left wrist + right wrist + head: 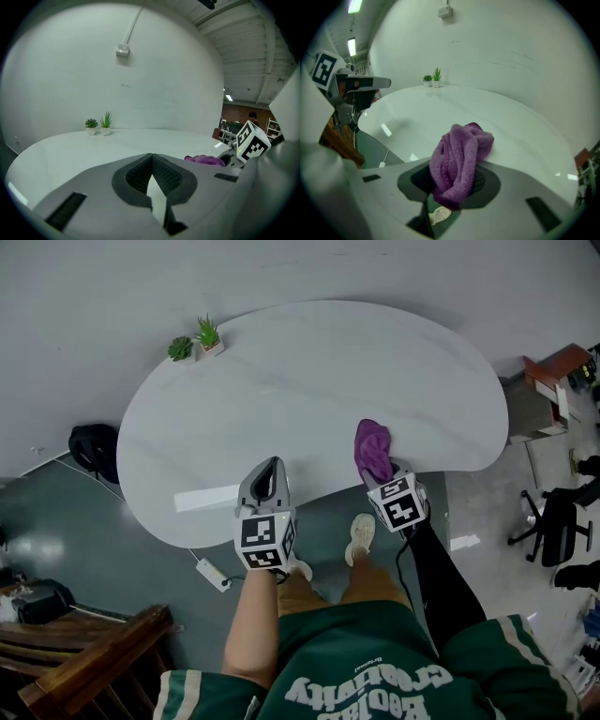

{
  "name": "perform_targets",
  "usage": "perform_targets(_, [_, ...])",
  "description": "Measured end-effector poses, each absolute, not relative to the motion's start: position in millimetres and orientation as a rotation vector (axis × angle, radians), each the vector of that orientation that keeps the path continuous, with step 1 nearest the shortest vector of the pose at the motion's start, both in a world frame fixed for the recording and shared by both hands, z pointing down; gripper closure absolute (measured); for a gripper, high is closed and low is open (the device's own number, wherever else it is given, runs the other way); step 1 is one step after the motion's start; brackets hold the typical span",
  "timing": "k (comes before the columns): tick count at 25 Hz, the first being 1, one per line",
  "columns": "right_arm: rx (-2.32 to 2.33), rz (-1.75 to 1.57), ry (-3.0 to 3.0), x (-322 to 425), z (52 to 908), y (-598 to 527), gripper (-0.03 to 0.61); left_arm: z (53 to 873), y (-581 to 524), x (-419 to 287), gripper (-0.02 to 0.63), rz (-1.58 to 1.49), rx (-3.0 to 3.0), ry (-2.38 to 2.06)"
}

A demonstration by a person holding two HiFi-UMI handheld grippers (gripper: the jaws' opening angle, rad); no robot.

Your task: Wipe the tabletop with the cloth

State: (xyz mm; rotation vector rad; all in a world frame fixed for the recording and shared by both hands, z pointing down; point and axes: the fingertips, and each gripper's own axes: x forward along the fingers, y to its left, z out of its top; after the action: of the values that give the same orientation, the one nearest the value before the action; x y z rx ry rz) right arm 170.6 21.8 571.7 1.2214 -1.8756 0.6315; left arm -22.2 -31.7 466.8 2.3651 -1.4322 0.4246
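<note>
With the person's side of the worktop [309,381] taken as 6 o'clock, the white, kidney-shaped surface bends inward at its near edge, and both claws reach over that edge.

Right claw [380,467]: at about 5 o'clock, its jaws clamped on the purple cloth [372,448]. The right gripper view shows the cloth [459,157] bunched into a thick fold that rises out of the right claw [457,180] and leans onto the worktop [454,105] just inside the rim. A pale tag hangs from its lower end.

Left claw [271,465]: at about 7 o'clock, beside the right claw and apart from it. In the left gripper view the left claw [152,158] has its ribbed pads together at the tips, with nothing between them.

Two small potted plants [195,341] stand side by side at the far rim, at about 11 o'clock, well apart from both claws.

On the floor, a black bag [92,448] lies beyond the 9 o'clock end, a white power strip [211,575] lies under the near edge, and an office chair [553,521] stands past 3 o'clock.
</note>
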Motion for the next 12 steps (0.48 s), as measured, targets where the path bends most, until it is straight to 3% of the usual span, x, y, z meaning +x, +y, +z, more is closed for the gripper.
perform_targets(12, [1.291, 0.641, -1.837, 106, 575, 17, 0.443, 461, -31, -92, 0.614, 0.431, 2.426, -1.374])
